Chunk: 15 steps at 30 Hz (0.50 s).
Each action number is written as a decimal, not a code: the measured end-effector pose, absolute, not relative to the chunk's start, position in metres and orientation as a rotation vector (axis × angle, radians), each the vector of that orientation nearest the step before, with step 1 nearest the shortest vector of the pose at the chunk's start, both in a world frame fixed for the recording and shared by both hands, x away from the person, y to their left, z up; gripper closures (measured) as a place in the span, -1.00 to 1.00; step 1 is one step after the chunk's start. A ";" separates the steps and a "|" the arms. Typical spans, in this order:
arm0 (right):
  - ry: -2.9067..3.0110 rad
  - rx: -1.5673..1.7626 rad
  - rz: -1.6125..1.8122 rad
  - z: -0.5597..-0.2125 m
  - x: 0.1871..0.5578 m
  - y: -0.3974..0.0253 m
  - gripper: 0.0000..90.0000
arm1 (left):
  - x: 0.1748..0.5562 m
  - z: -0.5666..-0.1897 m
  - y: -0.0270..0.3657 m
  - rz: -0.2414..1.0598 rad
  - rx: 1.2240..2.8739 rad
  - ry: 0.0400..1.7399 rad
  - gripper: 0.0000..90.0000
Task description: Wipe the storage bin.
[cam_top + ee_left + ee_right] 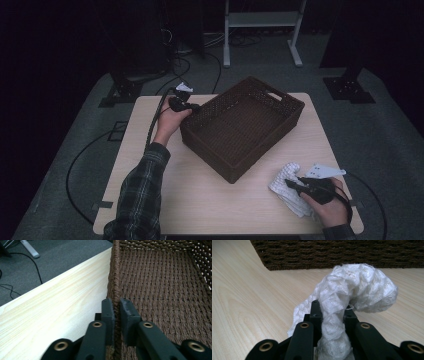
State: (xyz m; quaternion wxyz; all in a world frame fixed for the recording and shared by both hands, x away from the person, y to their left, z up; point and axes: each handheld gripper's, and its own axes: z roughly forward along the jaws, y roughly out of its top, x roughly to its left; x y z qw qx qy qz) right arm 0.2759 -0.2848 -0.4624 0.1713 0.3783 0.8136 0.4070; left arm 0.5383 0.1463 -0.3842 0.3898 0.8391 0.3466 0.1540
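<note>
The left gripper (117, 312) pinches the basket (243, 127) rim with its fingers (108, 315); the right gripper (331, 312) pinches the white cloth (357, 287) on the worktop (210, 195), at five o'clock from the basket.

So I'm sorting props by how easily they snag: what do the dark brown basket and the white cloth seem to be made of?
The dark brown rectangular basket looks woven from twisted cord or paper rope, matte; the left gripper view shows tight braided rows, with small gaps in the wall. The white bumpy cloth looks like a soft, fuzzy, puckered fabric, perhaps cotton or microfibre; it bunches between the right gripper jaws.
</note>
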 end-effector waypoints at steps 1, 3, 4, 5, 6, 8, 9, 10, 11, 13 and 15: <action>2.310 1.072 1.155 -0.462 0.276 -0.285 0.69 | 0.538 -0.384 0.147 0.388 2.127 0.887 0.85; 2.310 1.067 1.153 -0.462 0.276 -0.285 0.69 | 0.538 -0.384 0.148 0.387 2.130 0.888 0.86; 2.310 1.067 1.153 -0.462 0.276 -0.284 0.69 | 0.537 -0.383 0.148 0.391 2.132 0.890 0.86; 2.310 1.069 1.152 -0.462 0.275 -0.284 0.69 | 0.537 -0.383 0.148 0.391 2.132 0.890 0.86; 2.309 1.069 1.153 -0.462 0.275 -0.285 0.69 | 0.536 -0.383 0.148 0.395 2.136 0.890 0.86; 2.309 1.070 1.151 -0.462 0.276 -0.285 0.69 | 0.532 -0.382 0.150 0.400 2.132 0.902 0.86; 2.308 1.071 1.150 -0.462 0.276 -0.285 0.69 | 0.531 -0.382 0.152 0.401 2.130 0.908 0.86; 2.308 1.072 1.151 -0.462 0.275 -0.285 0.69 | 0.529 -0.383 0.153 0.401 2.121 0.915 0.87; 2.308 1.072 1.151 -0.462 0.275 -0.285 0.69 | 0.529 -0.383 0.153 0.401 2.121 0.915 0.86; 2.310 1.073 1.148 -0.462 0.275 -0.285 0.69 | 0.523 -0.383 0.161 0.390 2.108 0.935 0.87; 2.309 1.070 1.148 -0.462 0.275 -0.285 0.69 | 0.520 -0.383 0.164 0.385 2.102 0.946 0.87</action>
